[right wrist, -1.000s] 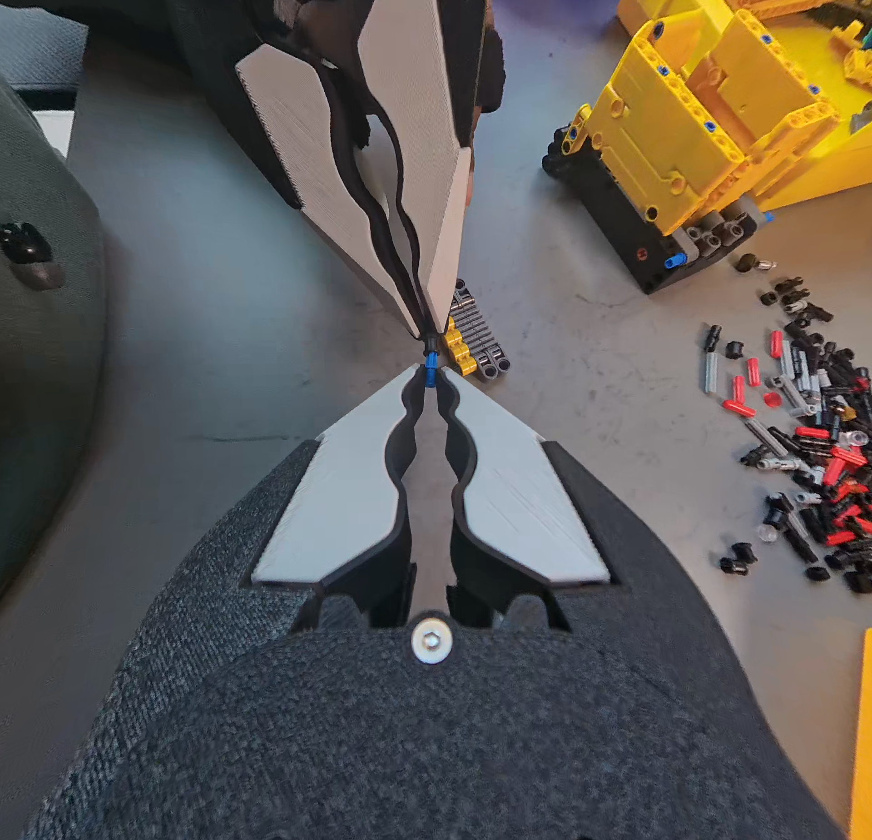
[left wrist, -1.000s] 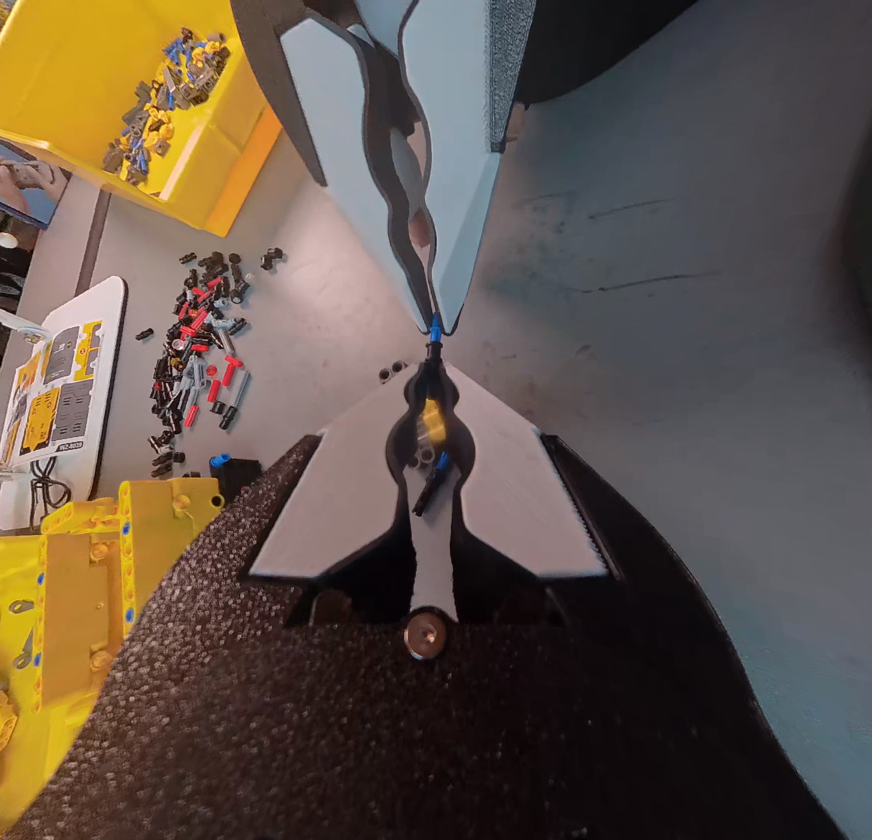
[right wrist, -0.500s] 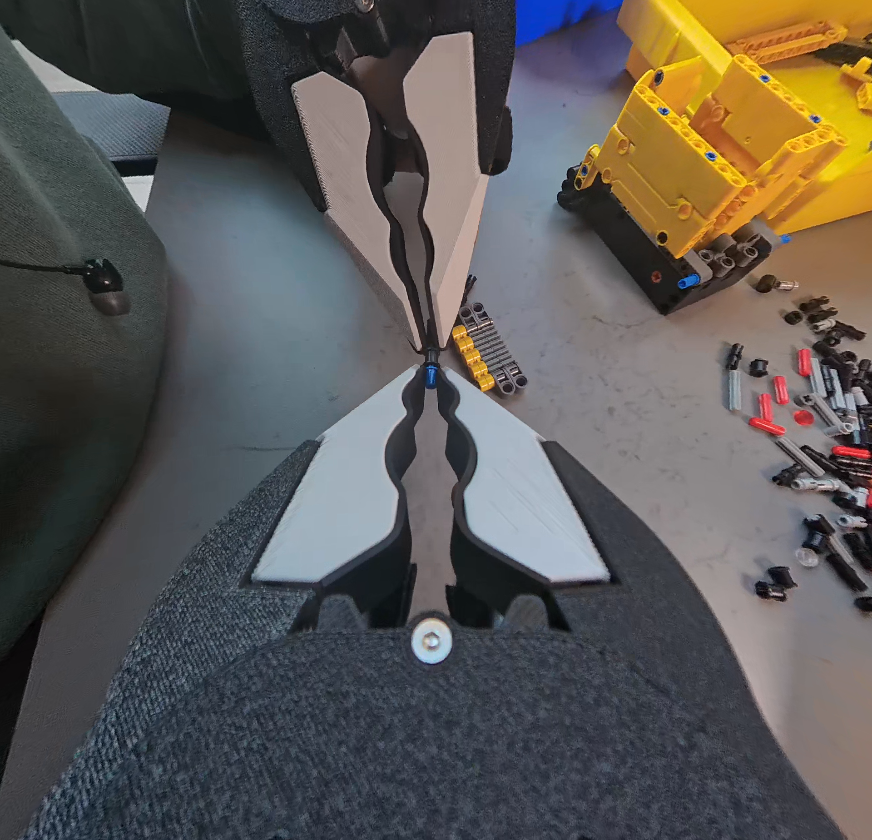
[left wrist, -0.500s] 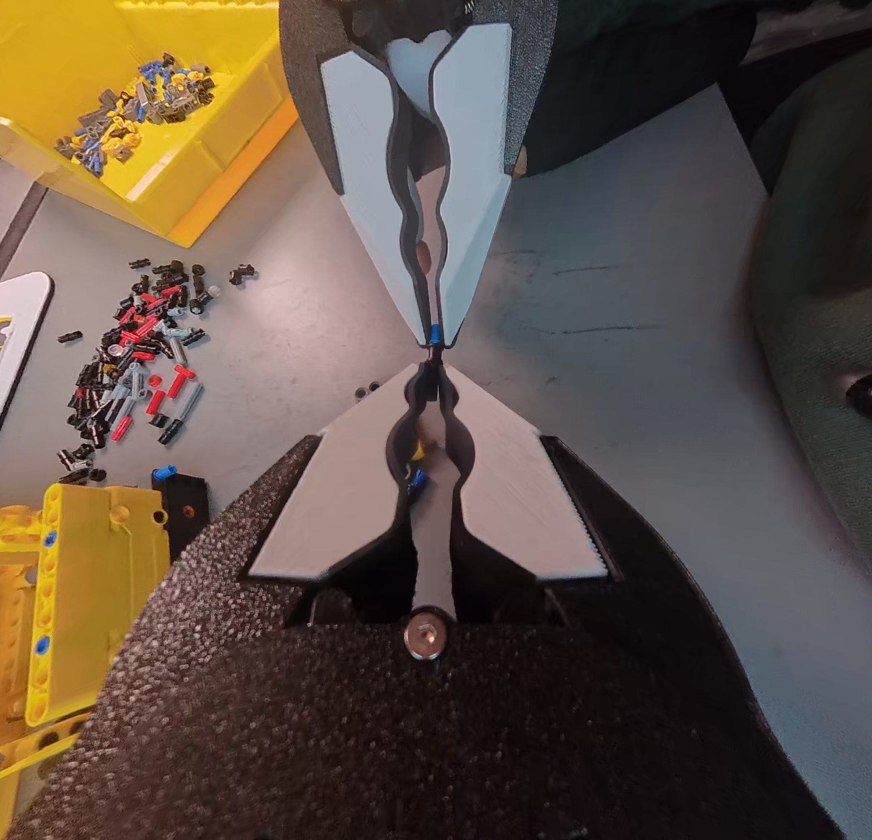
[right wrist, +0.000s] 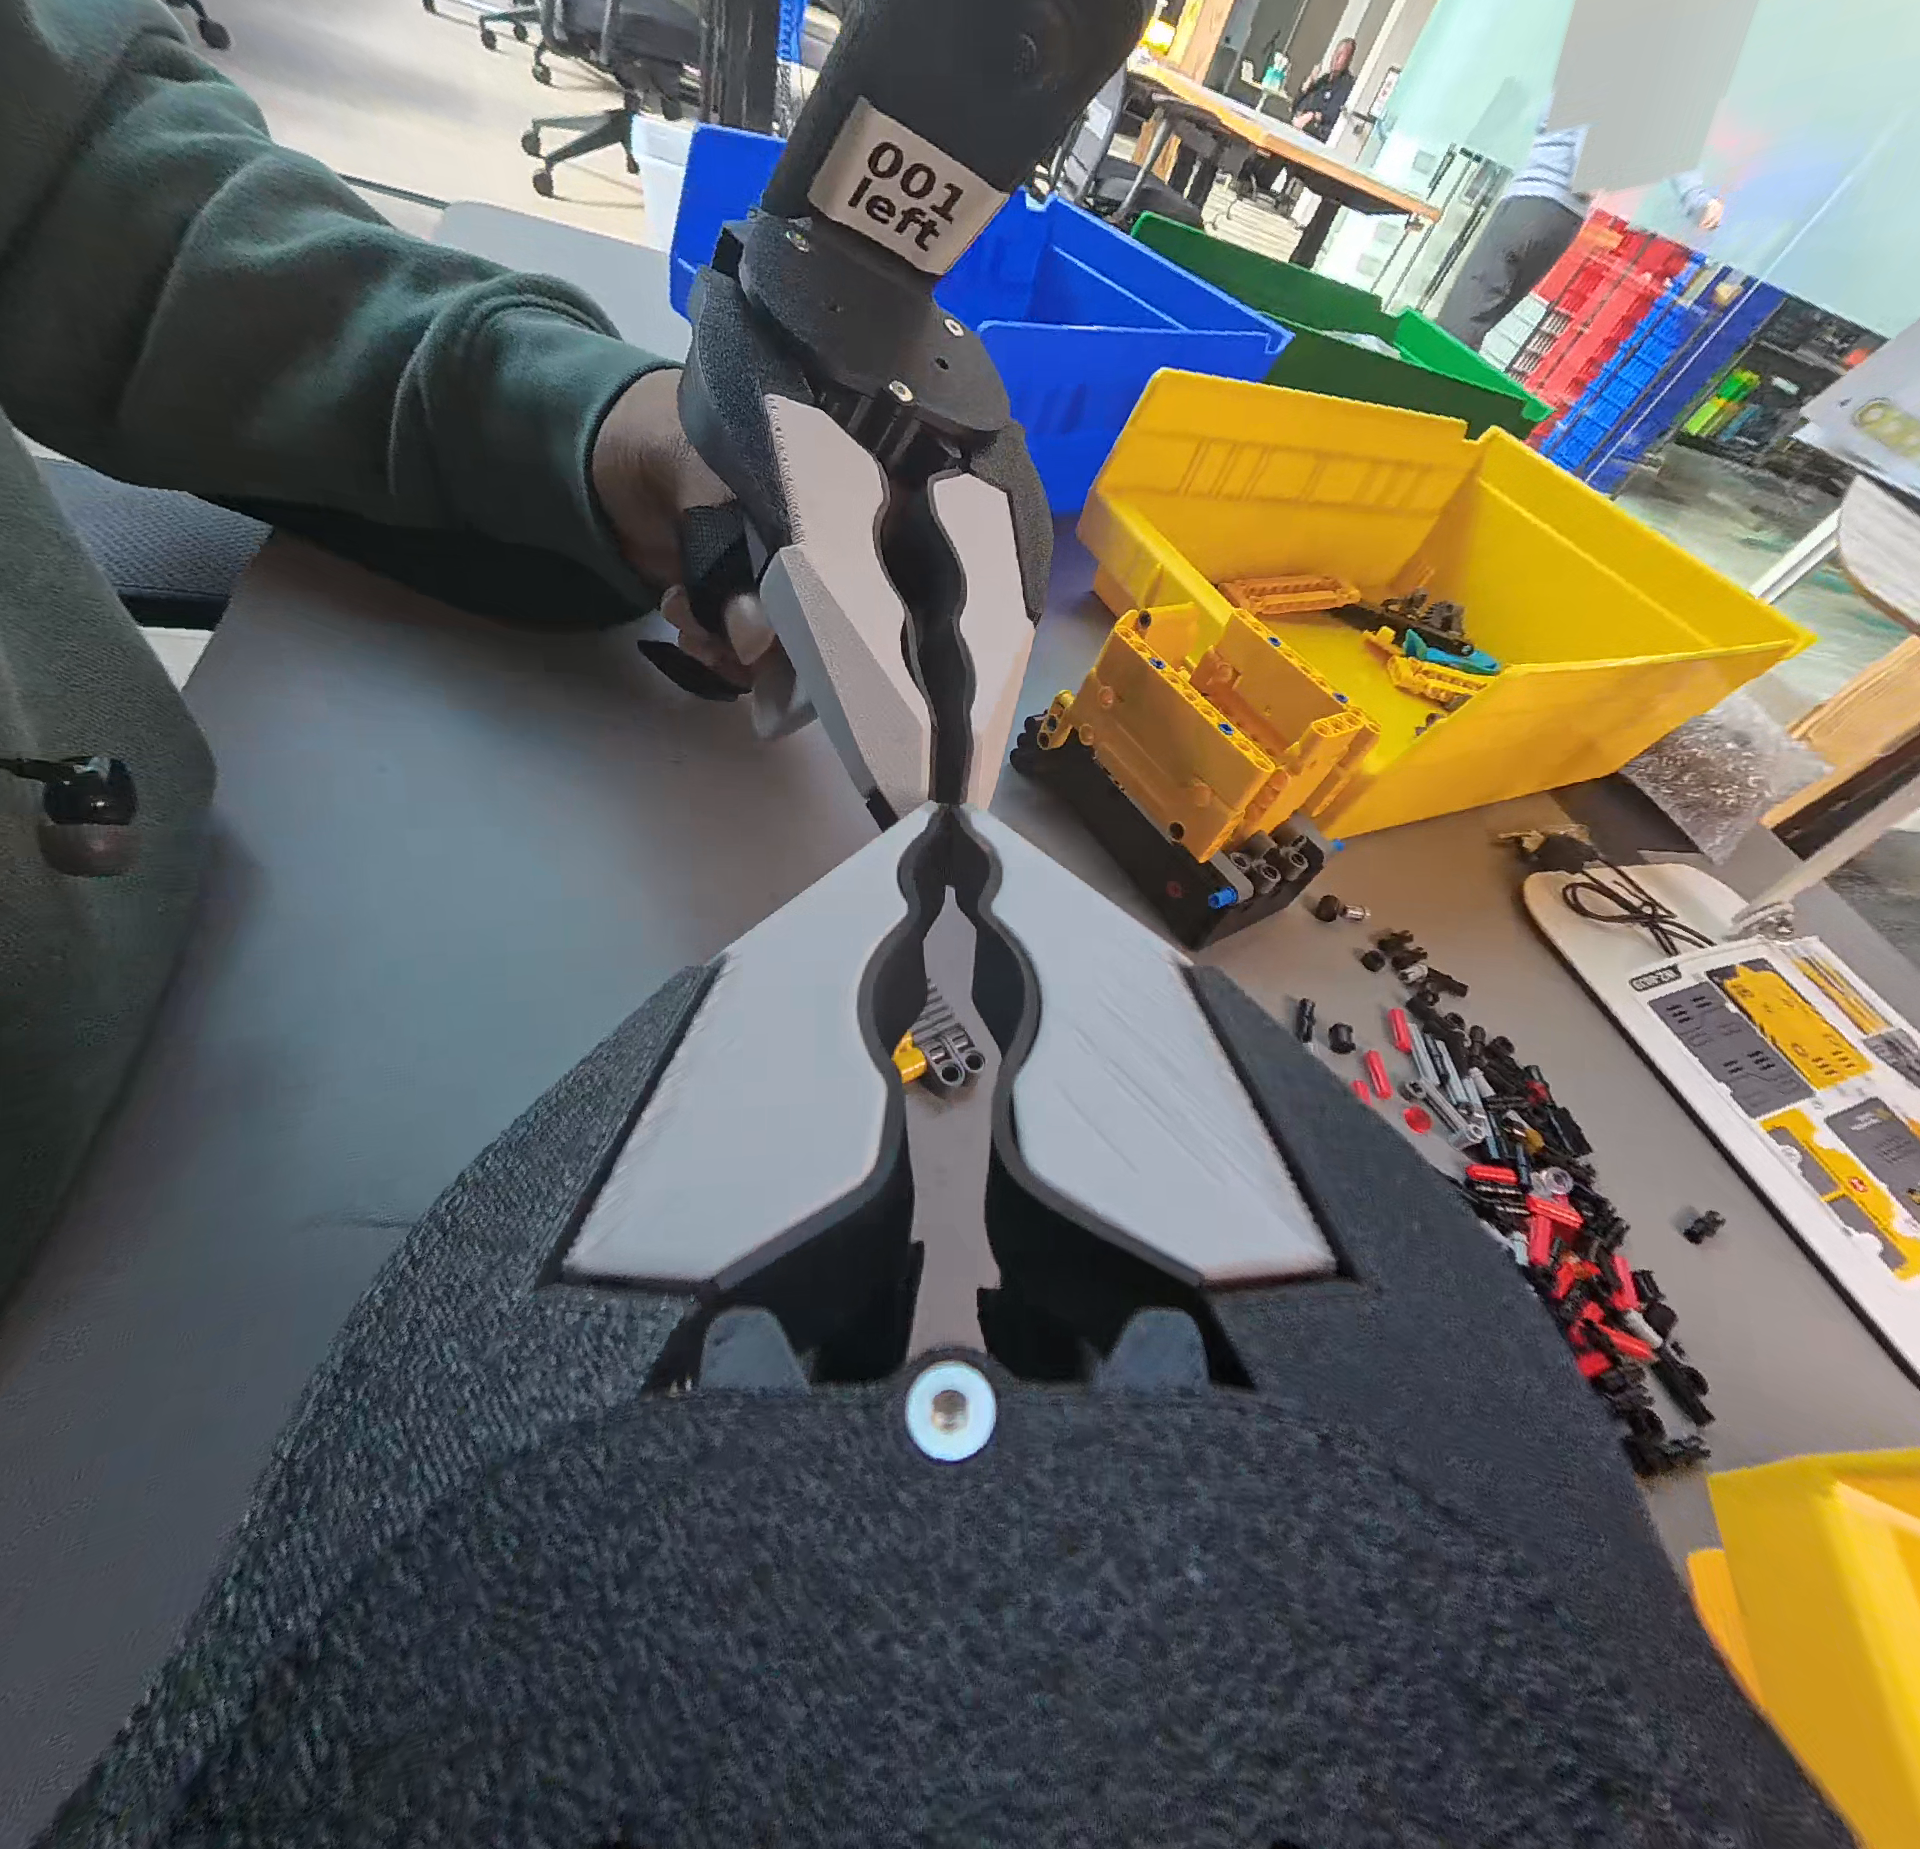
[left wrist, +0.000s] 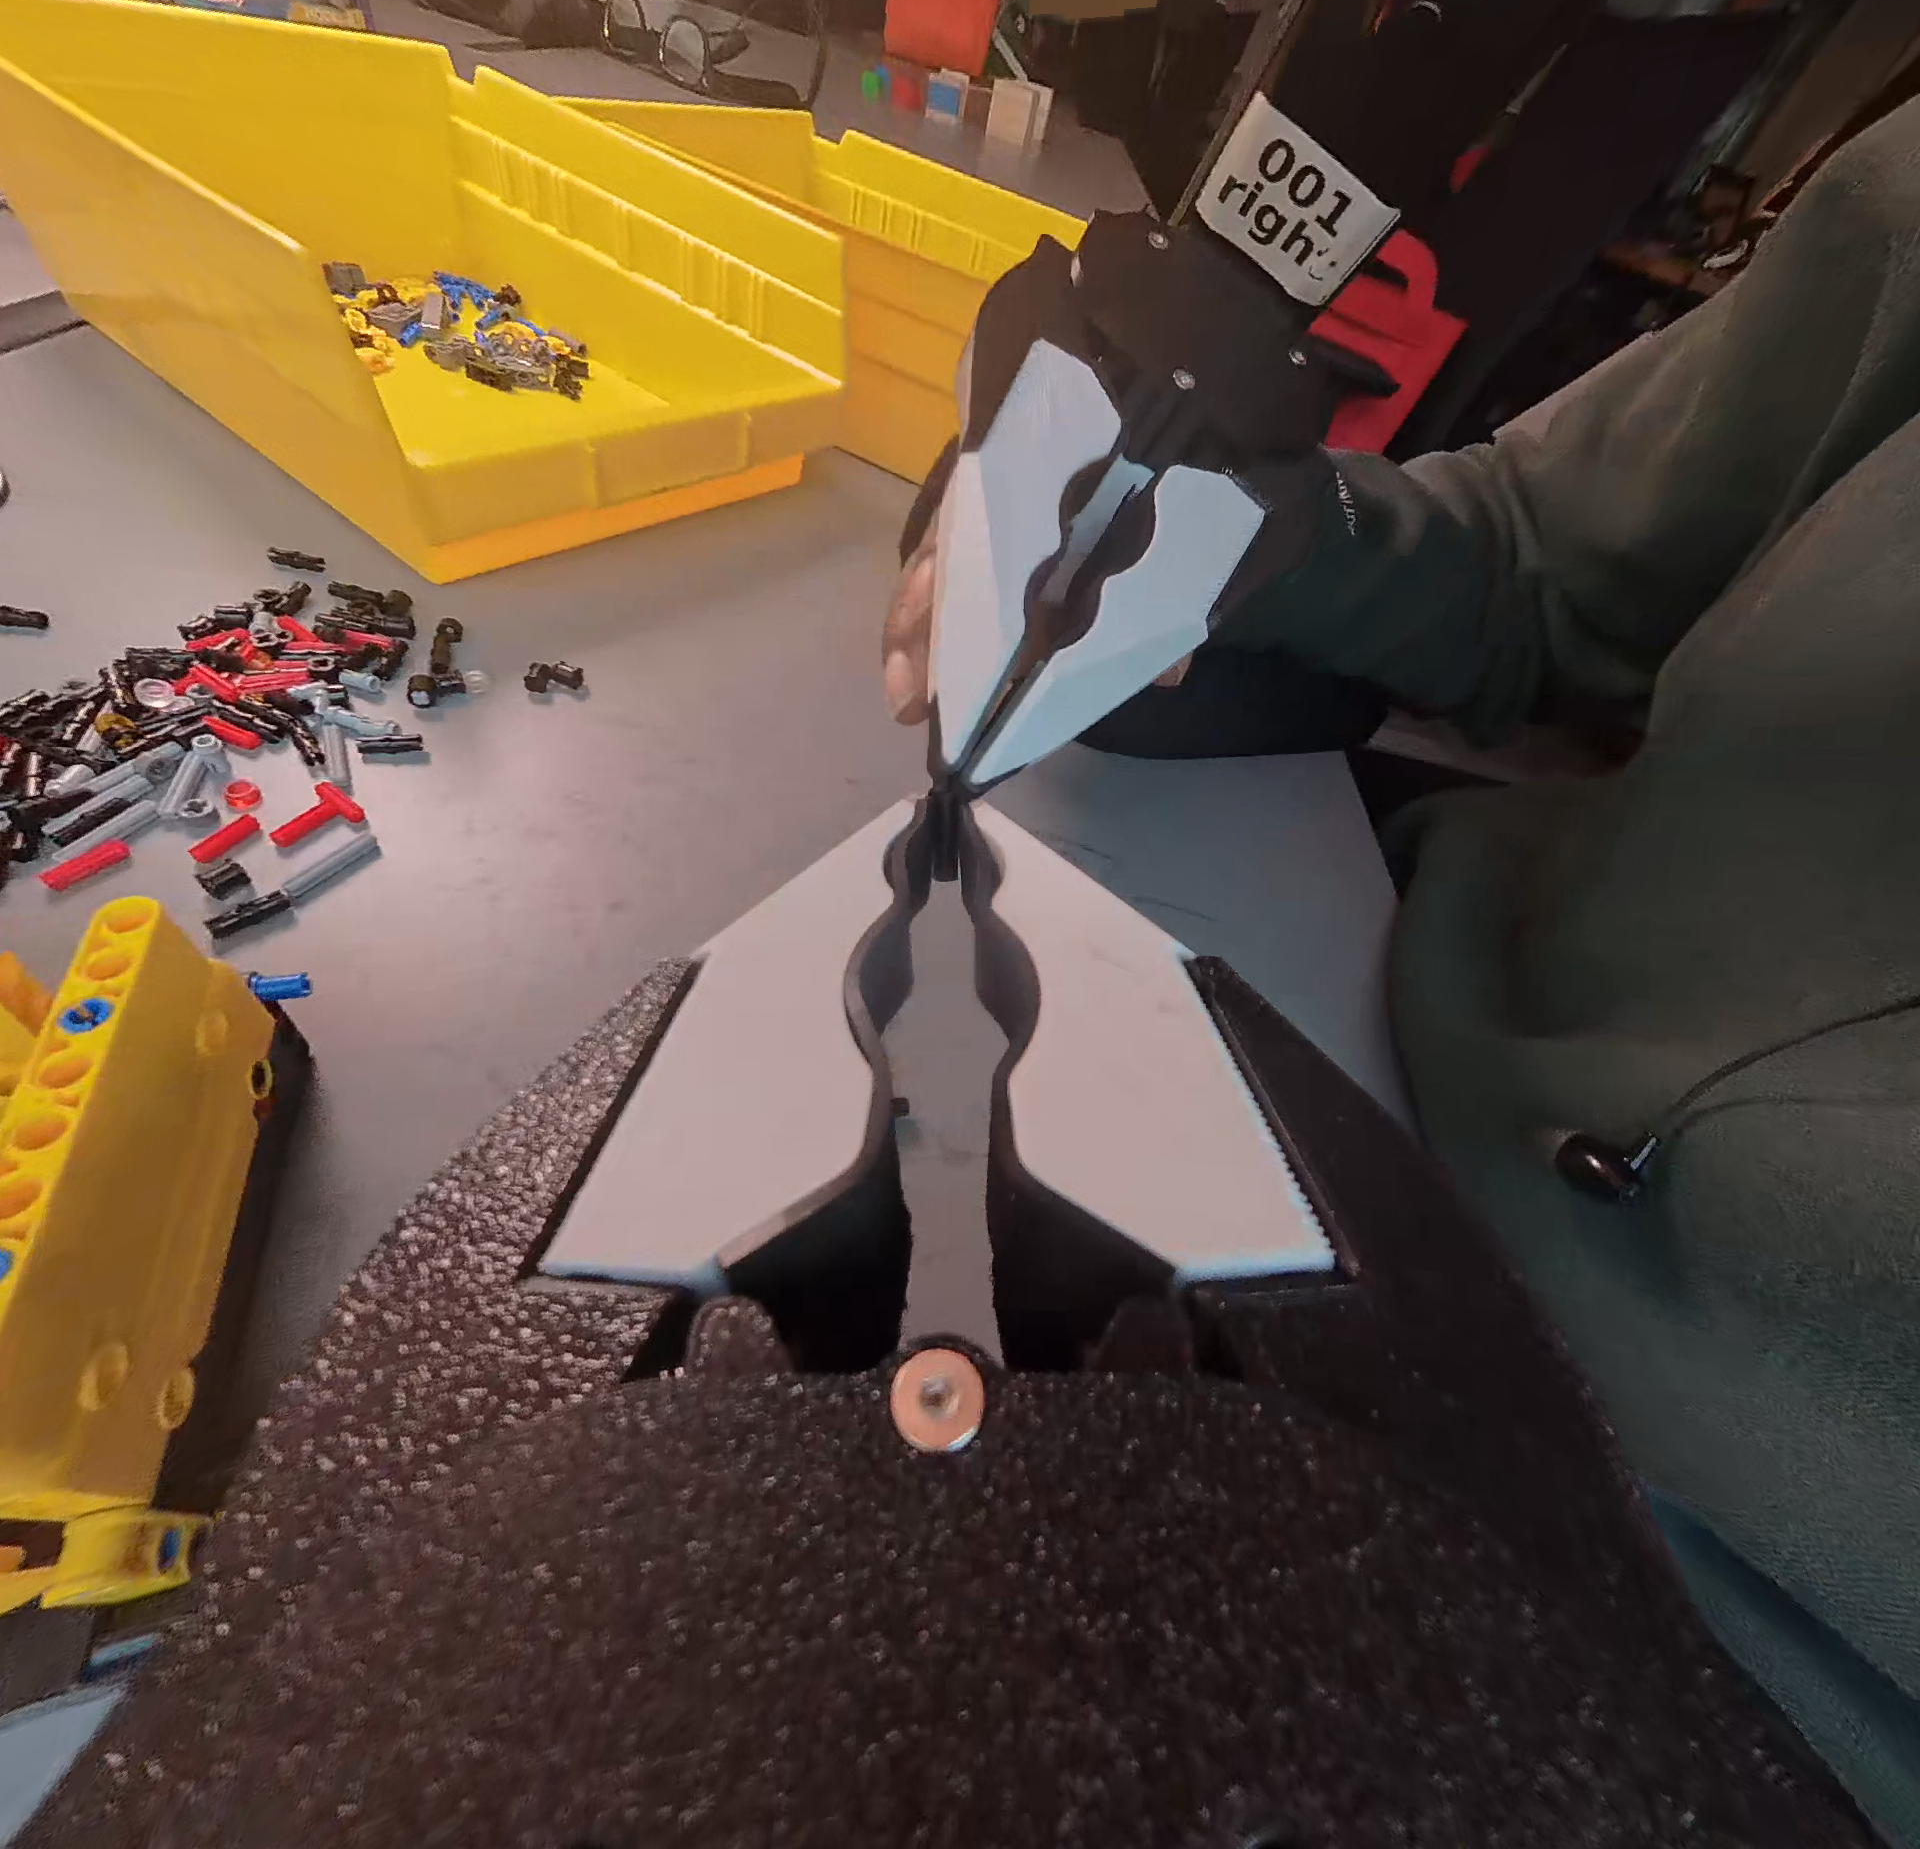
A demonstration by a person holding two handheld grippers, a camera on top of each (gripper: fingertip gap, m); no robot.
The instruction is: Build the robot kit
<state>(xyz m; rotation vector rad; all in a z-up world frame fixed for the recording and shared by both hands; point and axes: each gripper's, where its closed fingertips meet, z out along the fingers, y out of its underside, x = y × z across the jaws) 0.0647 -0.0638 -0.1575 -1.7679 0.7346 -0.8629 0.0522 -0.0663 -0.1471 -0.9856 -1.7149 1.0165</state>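
My left gripper (left wrist: 943,814) and my right gripper (right wrist: 943,812) meet tip to tip above the grey table (left wrist: 582,843). The left gripper is shut on a small black pin piece (left wrist: 943,849) that sticks back between its fingertips. The right gripper (left wrist: 951,776) is shut, with its tips pressed against the far end of that same piece. From the right wrist view the left gripper (right wrist: 940,797) points down at my tips and the piece itself is hidden. A hand holds each gripper.
A yellow brick model (right wrist: 1195,750) stands on the table, also in the left wrist view (left wrist: 94,1176). A pile of small black, red and grey parts (left wrist: 187,719) lies beside it. A grey-and-yellow beam piece (right wrist: 940,1046), yellow bins (left wrist: 520,345), a blue bin (right wrist: 1091,345) and an instruction booklet (right wrist: 1787,1061) are around. Left and right tips are no more than a few centimetres apart.
Both grippers have tilted up from looking down at the table to nearly level, staying tip to tip. The blue end seen at the right tips no longer shows.
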